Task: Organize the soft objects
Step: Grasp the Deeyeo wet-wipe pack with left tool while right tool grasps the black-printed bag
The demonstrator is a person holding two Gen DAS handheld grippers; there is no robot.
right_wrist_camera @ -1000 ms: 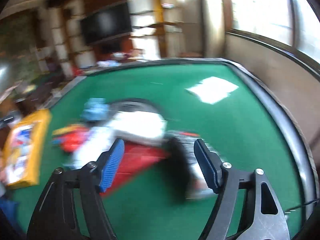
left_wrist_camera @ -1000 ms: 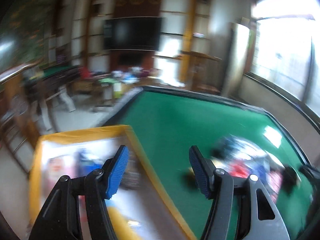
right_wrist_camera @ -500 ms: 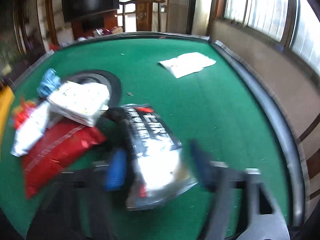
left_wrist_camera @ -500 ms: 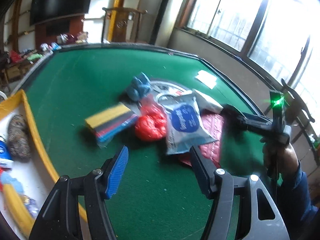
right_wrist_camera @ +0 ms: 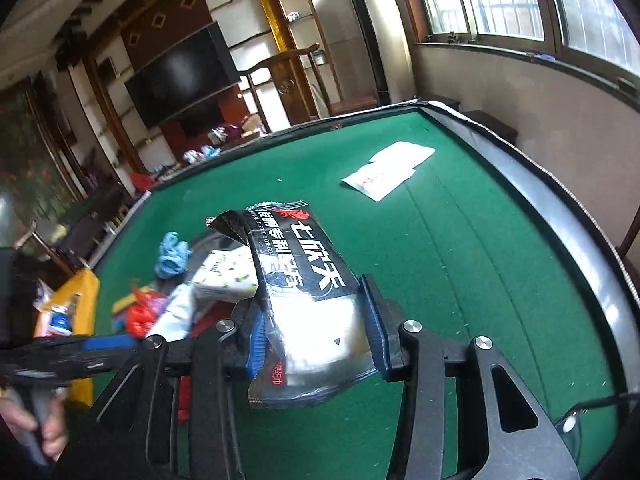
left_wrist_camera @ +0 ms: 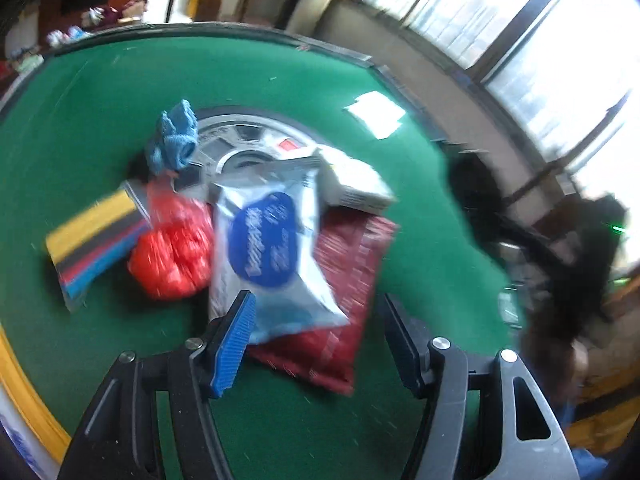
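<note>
between the right gripper's fingers [right_wrist_camera: 378, 316] we read "七欣天" in white on the black packet [right_wrist_camera: 304, 280]; the blue label [left_wrist_camera: 266, 240] past the left fingers is too blurred.

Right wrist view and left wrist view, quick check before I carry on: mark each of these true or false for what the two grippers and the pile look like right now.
1. The right gripper is clamped on a black tissue pack. True; its jaws have just closed on it.
2. The left gripper holds the white wipes pack. False; its jaws stand open and grip nothing, just short of that pack.
3. The wipes pack lies partly on a dark red bag. True.
4. The blue cloth sits in the yellow tray. False; it lies on the green table by the round grey disc.
5. A white sheet lies apart from the pile. True.
</note>
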